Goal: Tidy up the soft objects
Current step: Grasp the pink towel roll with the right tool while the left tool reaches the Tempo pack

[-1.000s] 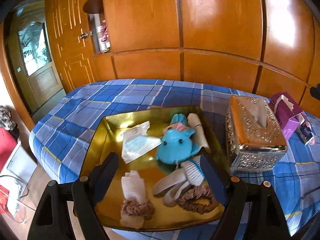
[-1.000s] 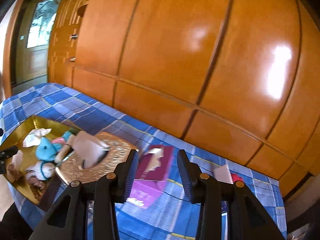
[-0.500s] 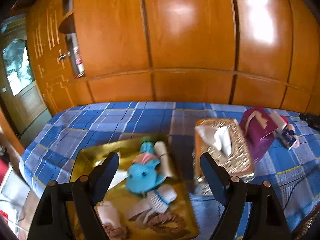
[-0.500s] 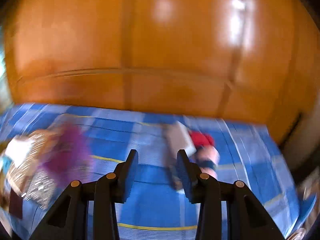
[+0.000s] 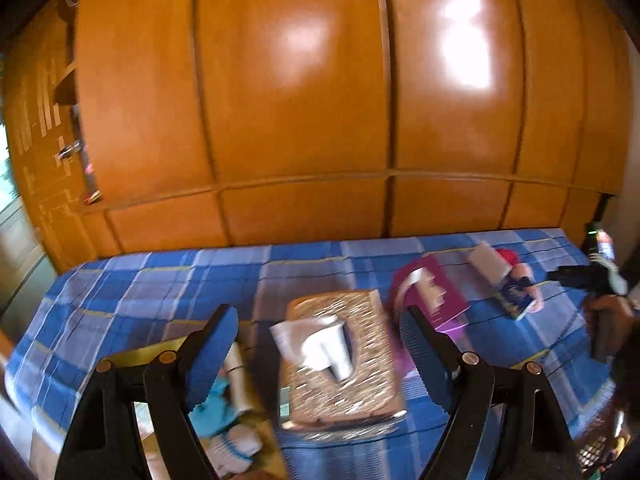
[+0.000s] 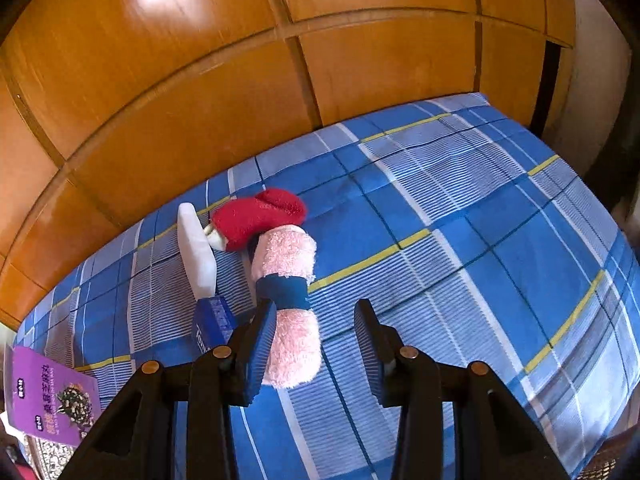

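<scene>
**Both Grippers Swung Right, Away From the Tray and Toward the Loose Soft Items**

1. Left view. A second earlier my left gripper (image 5: pixel 318 342) framed the gold tray (image 5: pixel 132 354) squarely. By this moment the view had slid rightward and lifted, so the tray sat at the lower left edge. The jaws stood wide apart with nothing between them.

2. Tray contents. The blue plush toy (image 5: pixel 212 408), a white roll and a striped soft piece lay inside it, blurred. I could not tell the rest.

3. Tissue box. The ornate tissue box (image 5: pixel 340 364) stood on the bed just right of the tray, one tissue (image 5: pixel 316 340) standing out of its slot. The purple packet (image 5: pixel 430 292) lay just beyond it.

4. Right view. My right gripper (image 6: pixel 316 350) had swept off the tissue box and packet to the far end of the blue checked bed (image 6: pixel 460 208). Its jaws were partly open and gripped nothing. The rolled pink towel (image 6: pixel 290 280), banded in dark blue, lay with its near end between the fingertips, untouched as far as I could judge.

5. Adjacent items. A red plush piece (image 6: pixel 260 212), a white pad (image 6: pixel 196 248) and a blue pack (image 6: pixel 212 322) lay touching or just beside the towel.

6. Judgement. The towel was probably the next pick; it remained outside the tray.
</scene>
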The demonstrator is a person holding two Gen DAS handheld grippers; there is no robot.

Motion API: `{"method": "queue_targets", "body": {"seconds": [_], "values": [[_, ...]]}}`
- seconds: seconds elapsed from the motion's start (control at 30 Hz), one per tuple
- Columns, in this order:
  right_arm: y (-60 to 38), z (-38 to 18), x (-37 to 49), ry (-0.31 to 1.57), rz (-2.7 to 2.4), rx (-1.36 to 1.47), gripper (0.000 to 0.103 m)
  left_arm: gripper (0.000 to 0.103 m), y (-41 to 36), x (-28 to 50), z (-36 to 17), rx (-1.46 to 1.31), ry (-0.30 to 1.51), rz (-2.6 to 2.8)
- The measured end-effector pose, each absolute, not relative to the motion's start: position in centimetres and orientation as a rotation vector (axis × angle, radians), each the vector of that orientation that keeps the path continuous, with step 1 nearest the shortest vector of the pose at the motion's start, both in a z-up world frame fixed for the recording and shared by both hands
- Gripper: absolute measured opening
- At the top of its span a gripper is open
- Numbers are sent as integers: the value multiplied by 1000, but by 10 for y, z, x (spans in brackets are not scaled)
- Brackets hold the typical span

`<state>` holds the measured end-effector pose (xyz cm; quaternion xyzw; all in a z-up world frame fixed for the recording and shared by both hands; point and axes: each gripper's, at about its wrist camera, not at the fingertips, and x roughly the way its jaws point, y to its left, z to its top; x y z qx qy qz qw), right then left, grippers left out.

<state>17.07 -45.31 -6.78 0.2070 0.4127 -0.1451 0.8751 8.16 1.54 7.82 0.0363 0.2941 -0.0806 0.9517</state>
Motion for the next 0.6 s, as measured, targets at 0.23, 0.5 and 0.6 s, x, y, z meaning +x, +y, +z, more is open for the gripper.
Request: {"method": "queue_targets", "body": {"seconds": [0.23, 0.5, 0.6], "values": [[-453, -89, 210, 917, -260, 443, 40, 84, -49, 87, 100, 76, 581, -344], [-446, -102, 221, 1006, -227, 398, 30, 85, -143, 95, 106, 95, 608, -553], [-454, -94, 205, 993, -321, 386, 29, 85, -170, 104, 94, 81, 660, -605]]}}
